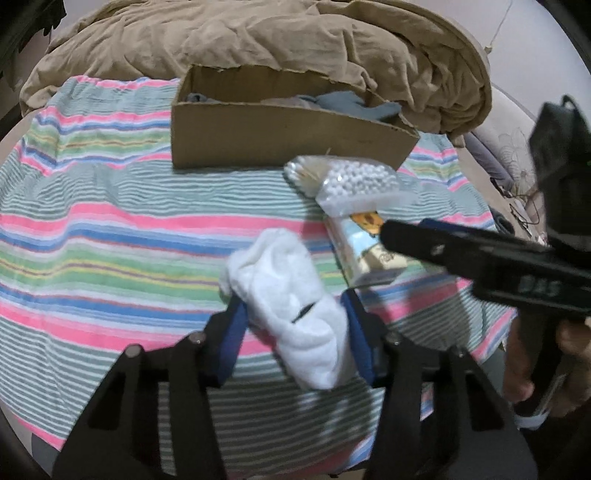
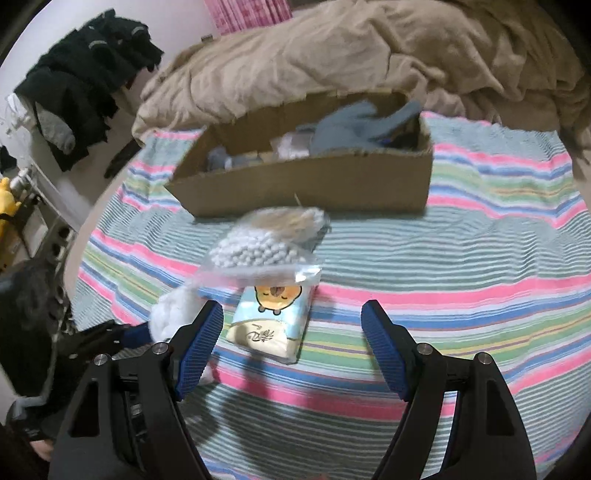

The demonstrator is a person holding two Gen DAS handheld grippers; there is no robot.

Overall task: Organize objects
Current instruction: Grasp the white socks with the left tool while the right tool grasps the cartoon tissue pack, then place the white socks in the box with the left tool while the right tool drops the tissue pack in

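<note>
My left gripper (image 1: 291,314) is shut on a white sock (image 1: 291,306) and holds it above the striped cloth (image 1: 110,229). The sock also shows in the right wrist view (image 2: 170,317). My right gripper (image 2: 291,321) is open and empty, just in front of a tissue pack (image 2: 269,321) with a cartoon bear. A clear bag of white beads (image 2: 255,251) lies partly on the pack, with a bag of cotton swabs (image 2: 295,221) behind it. The open cardboard box (image 2: 314,181) stands behind, holding grey-blue cloth items (image 2: 354,125). In the left wrist view the right gripper (image 1: 391,229) reaches over the tissue pack (image 1: 369,254).
A rumpled tan blanket (image 1: 258,33) lies behind the box (image 1: 280,140). Dark clothes (image 2: 81,85) hang at the far left near the wall. The striped cloth's edge (image 1: 491,332) drops off at the right.
</note>
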